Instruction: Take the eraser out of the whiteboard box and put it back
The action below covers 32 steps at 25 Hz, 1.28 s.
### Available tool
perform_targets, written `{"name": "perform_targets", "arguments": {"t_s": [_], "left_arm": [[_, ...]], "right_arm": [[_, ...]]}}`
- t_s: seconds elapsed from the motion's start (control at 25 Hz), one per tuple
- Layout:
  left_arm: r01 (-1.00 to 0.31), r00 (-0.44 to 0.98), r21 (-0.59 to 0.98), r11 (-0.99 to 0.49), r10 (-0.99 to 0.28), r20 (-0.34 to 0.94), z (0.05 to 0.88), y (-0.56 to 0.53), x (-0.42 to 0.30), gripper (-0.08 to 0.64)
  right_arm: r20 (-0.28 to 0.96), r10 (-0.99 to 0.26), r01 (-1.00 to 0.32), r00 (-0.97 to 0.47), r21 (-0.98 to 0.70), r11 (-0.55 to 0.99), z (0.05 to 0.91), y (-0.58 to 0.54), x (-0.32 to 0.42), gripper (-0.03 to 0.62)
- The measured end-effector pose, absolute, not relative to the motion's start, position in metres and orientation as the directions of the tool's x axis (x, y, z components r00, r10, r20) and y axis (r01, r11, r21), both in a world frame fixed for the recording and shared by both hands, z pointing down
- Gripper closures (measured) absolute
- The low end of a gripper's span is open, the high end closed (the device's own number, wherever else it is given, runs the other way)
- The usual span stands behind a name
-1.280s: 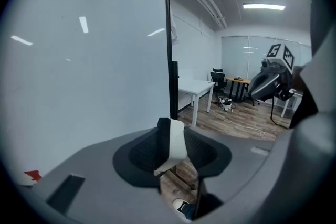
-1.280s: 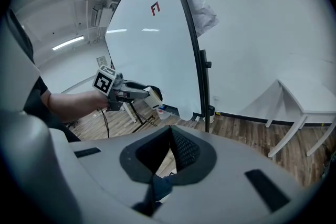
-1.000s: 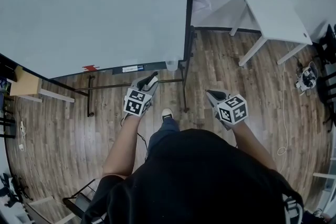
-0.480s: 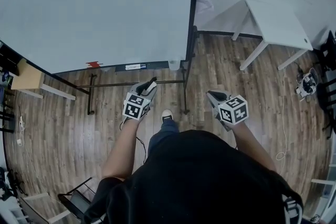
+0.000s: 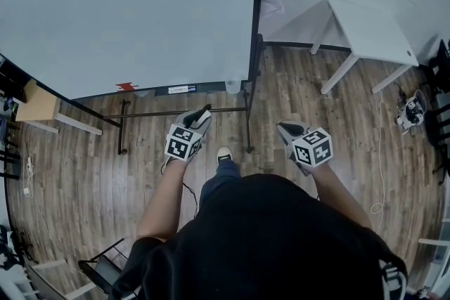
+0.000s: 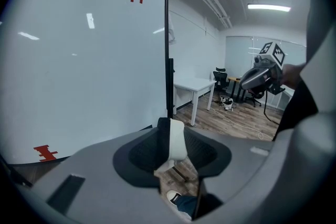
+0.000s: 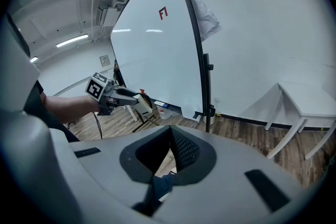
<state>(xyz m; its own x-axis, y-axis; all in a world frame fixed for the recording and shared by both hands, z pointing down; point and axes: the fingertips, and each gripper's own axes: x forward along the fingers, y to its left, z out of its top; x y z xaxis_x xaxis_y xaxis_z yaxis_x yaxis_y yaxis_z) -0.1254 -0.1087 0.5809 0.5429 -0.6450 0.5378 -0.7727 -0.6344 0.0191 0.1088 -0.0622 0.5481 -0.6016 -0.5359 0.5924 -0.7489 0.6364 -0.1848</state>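
Observation:
A big whiteboard (image 5: 126, 17) on a black stand fills the upper left of the head view. A small clear box (image 5: 232, 86) hangs at its lower right corner, and shows again in the right gripper view (image 7: 164, 111). My left gripper (image 5: 202, 111) hovers below the board's bottom edge, just left of the box. It is shut on the eraser (image 6: 177, 139), a white block with a black felt side. My right gripper (image 5: 285, 128) is held right of the stand post, shut with nothing between its black pads (image 7: 181, 152). Each gripper sees the other: left gripper (image 7: 137, 101), right gripper (image 6: 252, 80).
A white table (image 5: 369, 28) stands at the right against the wall. A wooden shelf (image 5: 35, 107) sits at the far left. The stand's floor bars (image 5: 121, 126) lie under the board. Cables and a small device (image 5: 410, 109) lie on the floor at the right. My shoe (image 5: 223, 153) is between the grippers.
The head view has shifted slightly. My left gripper sits a little lower, farther from the board's edge. The right gripper has hardly moved.

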Motion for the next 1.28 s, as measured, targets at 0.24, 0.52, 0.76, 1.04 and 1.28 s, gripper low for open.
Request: {"name": "perform_targets", "arguments": {"t_s": [0.24, 0.52, 0.76, 1.04, 1.28], "left_arm": [[-0.762, 0.556, 0.024, -0.647, -0.635, 0.536, 0.582, -0.113, -0.118, 0.407], [-0.756, 0.563, 0.025, -0.654, -0.630, 0.535, 0.580, -0.125, -0.113, 0.407], [-0.749, 0.574, 0.028, -0.662, -0.626, 0.529, 0.577, -0.142, -0.106, 0.407], [-0.724, 0.595, 0.017, -0.689, -0.613, 0.520, 0.567, -0.167, -0.091, 0.407], [-0.713, 0.623, 0.034, -0.700, -0.610, 0.489, 0.556, -0.196, -0.081, 0.407]], "right_arm": [[0.598, -0.538, -0.755, -0.595, -0.186, 0.628, 0.550, -0.062, 0.113, 0.597], [0.597, -0.541, -0.760, -0.592, -0.190, 0.622, 0.553, -0.071, 0.114, 0.597], [0.598, -0.543, -0.765, -0.589, -0.197, 0.613, 0.556, -0.080, 0.114, 0.597], [0.601, -0.543, -0.771, -0.586, -0.207, 0.602, 0.560, -0.095, 0.114, 0.597], [0.598, -0.547, -0.773, -0.586, -0.211, 0.598, 0.563, -0.110, 0.112, 0.597]]}}
